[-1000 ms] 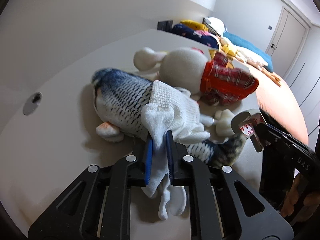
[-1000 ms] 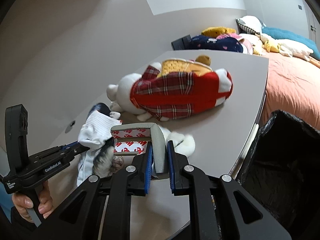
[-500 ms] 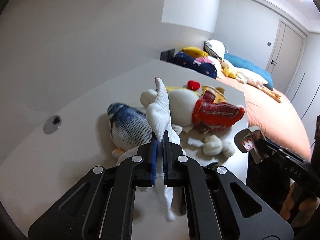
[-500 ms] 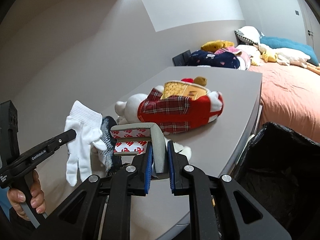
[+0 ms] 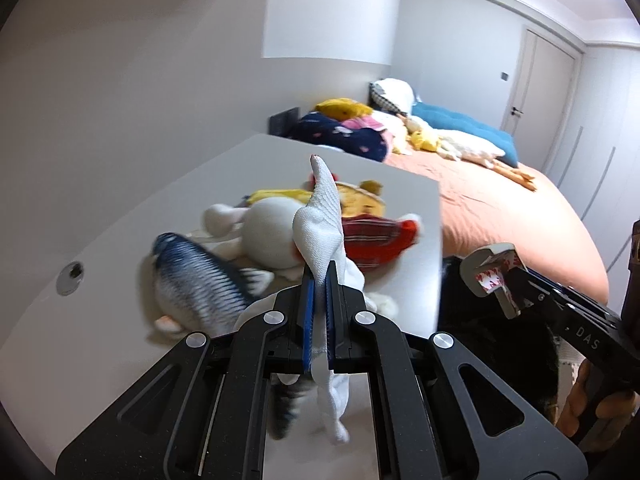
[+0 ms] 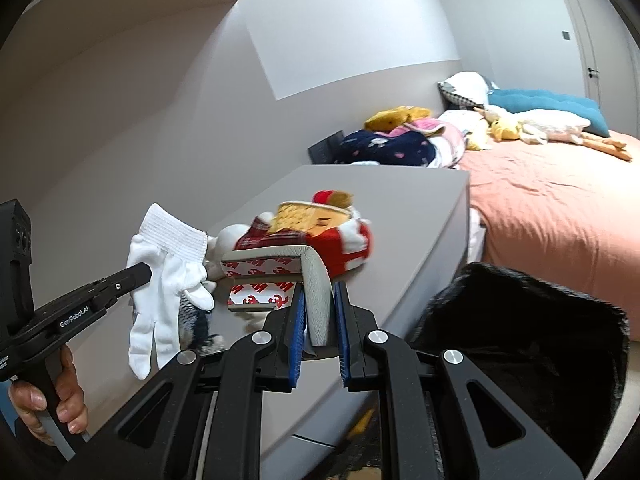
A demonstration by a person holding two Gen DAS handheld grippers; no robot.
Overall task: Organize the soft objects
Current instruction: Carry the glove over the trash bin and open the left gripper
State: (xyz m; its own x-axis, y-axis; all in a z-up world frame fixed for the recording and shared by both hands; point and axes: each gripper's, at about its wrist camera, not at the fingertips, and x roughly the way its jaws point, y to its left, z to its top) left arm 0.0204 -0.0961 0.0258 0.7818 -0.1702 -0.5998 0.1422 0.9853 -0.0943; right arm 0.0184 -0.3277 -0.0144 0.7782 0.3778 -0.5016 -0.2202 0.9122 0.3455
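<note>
Left claw [image 5: 318, 316] clamped tight on white knit glove [image 5: 320, 232]; glove hangs clear above table [image 5: 100, 312], cuff up, fingers down. Right claw [image 6: 319, 332] closed on grey foam corner guard [image 6: 316, 280] with red-printed adhesive backing. Fish plush [image 5: 196, 276] and plaid-dressed white plush [image 5: 276, 236] lie touching on table. Black bin bag [image 6: 520, 320] beside table edge.

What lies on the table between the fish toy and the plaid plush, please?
In the left wrist view, a white plush lies between the fish toy and the plaid plush.
</note>
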